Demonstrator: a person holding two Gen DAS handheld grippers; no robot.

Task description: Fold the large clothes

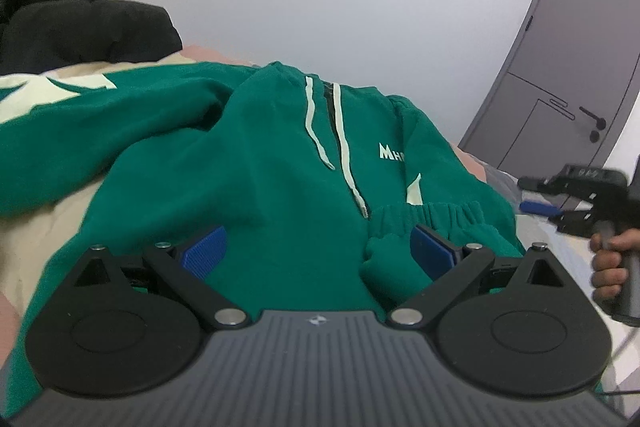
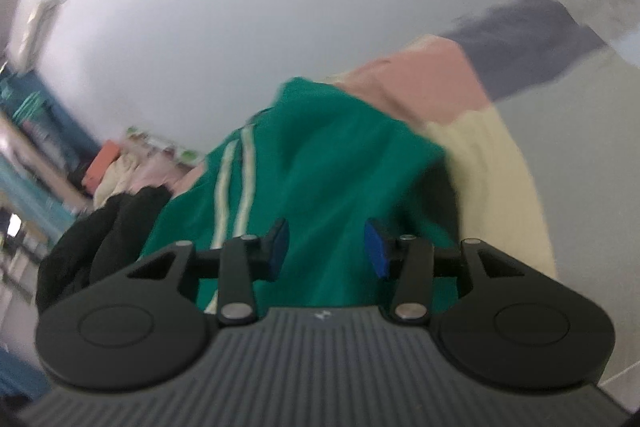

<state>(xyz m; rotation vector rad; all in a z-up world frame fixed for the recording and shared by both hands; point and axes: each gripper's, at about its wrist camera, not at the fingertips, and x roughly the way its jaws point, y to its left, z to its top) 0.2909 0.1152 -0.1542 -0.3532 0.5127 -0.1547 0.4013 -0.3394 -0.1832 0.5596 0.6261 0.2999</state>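
A green zip hoodie (image 1: pixel 248 163) lies spread front-up on a bed (image 1: pixel 36 243) covered in cream and pink bedding, filling the middle of the left wrist view; its pale drawstrings (image 1: pixel 316 123) run down beside the zip, white lettering (image 1: pixel 391 151) sits toward 2 o'clock of centre, and one sleeve is folded across the body so its ribbed cuff (image 1: pixel 428 215) lies at about 4 o'clock. The left hand-held gripper (image 1: pixel 320 253) hovers at 6 o'clock with its blue pads (image 1: pixel 204 251) spread wide over the lower hoodie, gripping nothing, though a fold of green cloth bulges up just inside the right-side pad. At 3 o'clock a hand (image 1: pixel 610 267) holds the right hand-held gripper (image 1: pixel 538 199) off the edge of the garment. In its own blurred view, the right hand-held gripper (image 2: pixel 326 247) has its jaws partly apart, with green fabric (image 2: pixel 320 167) behind the gap and nothing pinched between the pads. A heap of black clothing (image 1: pixel 72 23) sits at 10 o'clock, and a grey door (image 1: pixel 560 67) stands at 2 o'clock.
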